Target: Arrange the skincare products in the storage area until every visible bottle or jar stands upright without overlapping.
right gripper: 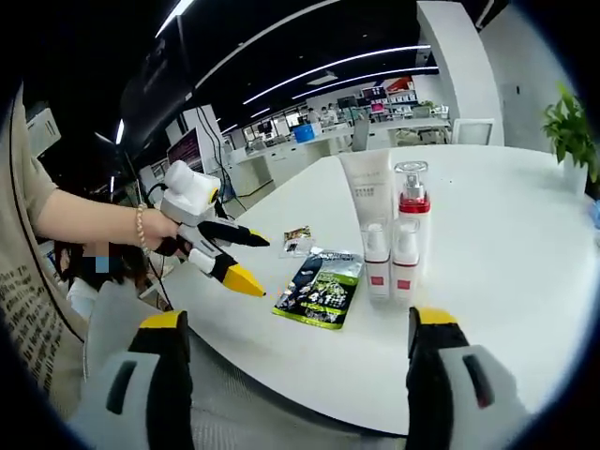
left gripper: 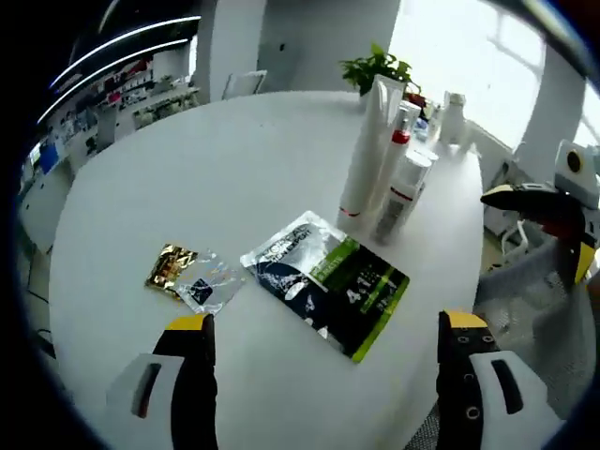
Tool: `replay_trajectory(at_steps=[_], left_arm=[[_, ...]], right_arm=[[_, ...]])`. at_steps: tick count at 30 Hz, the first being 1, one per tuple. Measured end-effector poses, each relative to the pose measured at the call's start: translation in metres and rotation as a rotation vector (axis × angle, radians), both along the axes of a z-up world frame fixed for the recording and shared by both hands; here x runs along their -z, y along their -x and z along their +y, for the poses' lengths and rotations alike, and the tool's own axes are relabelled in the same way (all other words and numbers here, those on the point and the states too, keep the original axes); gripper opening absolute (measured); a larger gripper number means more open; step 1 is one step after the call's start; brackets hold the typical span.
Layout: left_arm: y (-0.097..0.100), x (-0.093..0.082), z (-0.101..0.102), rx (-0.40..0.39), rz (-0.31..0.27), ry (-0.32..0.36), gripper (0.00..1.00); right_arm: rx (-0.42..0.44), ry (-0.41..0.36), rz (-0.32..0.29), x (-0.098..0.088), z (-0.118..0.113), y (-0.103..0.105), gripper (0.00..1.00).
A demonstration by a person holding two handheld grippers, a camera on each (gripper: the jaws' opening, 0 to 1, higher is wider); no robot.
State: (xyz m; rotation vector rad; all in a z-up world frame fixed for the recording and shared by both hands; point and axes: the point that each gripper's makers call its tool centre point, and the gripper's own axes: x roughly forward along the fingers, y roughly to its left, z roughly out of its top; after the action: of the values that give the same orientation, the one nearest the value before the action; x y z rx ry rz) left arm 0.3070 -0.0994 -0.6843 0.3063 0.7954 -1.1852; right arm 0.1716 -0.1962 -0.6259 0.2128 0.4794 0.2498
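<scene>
Right gripper view, upright bottles [right gripper: 394,234], green pouch [right gripper: 322,286]

We see a round white table [left gripper: 187,187] in an open-plan office. Linear ceiling lights [right gripper: 328,66] run overhead. A bright window [left gripper: 469,47] stands behind a potted plant [left gripper: 375,67]. Desks [right gripper: 309,141] fill the background.

1. This is an open-plan office.
2. In the right gripper view, long strip lights [right gripper: 328,66] run across a dark ceiling at 12 o'clock, above rows of desks with monitors [right gripper: 309,131].
3. A round white worktop [right gripper: 506,281] like a meeting table fills the foreground.
4. A potted plant [left gripper: 377,67] stands at its far edge, at 1 o'clock in the left gripper view, before a bright window [left gripper: 469,47].
</scene>
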Motion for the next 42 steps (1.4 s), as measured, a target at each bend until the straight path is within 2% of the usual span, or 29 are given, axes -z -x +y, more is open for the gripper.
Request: replay_trajectory(at_steps=[3, 6, 8, 14, 17, 22, 26, 33, 36, 42], left_arm=[[0.003, -0.005, 0.013, -0.041, 0.006, 0.007, 0.97], [0.002, -0.015, 0.024, -0.139, 0.013, 0.054, 0.97], [0.004, -0.020, 0.034, -0.175, 0.016, 0.065, 0.97], [0.010, -0.028, 0.058, -0.249, 0.007, 0.084, 0.97], [0.011, -0.038, 0.068, -0.330, 0.022, 0.151, 0.97], [0.013, -0.049, 0.088, -0.408, 0.007, 0.182, 0.97], [0.018, -0.050, 0.104, -0.436, -0.010, 0.171, 0.97], [0.026, -0.046, 0.126, -0.507, -0.001, 0.165, 0.97], [0.030, -0.046, 0.128, -0.514, 0.015, 0.172, 0.97], [0.029, -0.047, 0.122, -0.511, 0.010, 0.172, 0.97]], right_arm=[[-0.008, 0.002, 0.003, 0.001, 0.001, 0.000, 0.97], [-0.017, 0.004, 0.002, 0.001, 0.003, 0.001, 0.97], [-0.020, 0.007, 0.004, 0.001, 0.003, 0.001, 0.98], [-0.017, 0.004, 0.001, 0.000, 0.003, 0.001, 0.98], [-0.016, 0.001, 0.003, 0.000, 0.003, 0.001, 0.98], [-0.018, -0.003, 0.005, 0.000, 0.004, 0.001, 0.98], [-0.033, 0.001, 0.012, 0.002, 0.006, 0.001, 0.98], [-0.038, 0.002, 0.016, 0.002, 0.007, 0.002, 0.98], [-0.044, 0.004, 0.017, 0.002, 0.008, 0.002, 0.98], [-0.054, 0.008, 0.016, 0.003, 0.009, 0.003, 0.97]])
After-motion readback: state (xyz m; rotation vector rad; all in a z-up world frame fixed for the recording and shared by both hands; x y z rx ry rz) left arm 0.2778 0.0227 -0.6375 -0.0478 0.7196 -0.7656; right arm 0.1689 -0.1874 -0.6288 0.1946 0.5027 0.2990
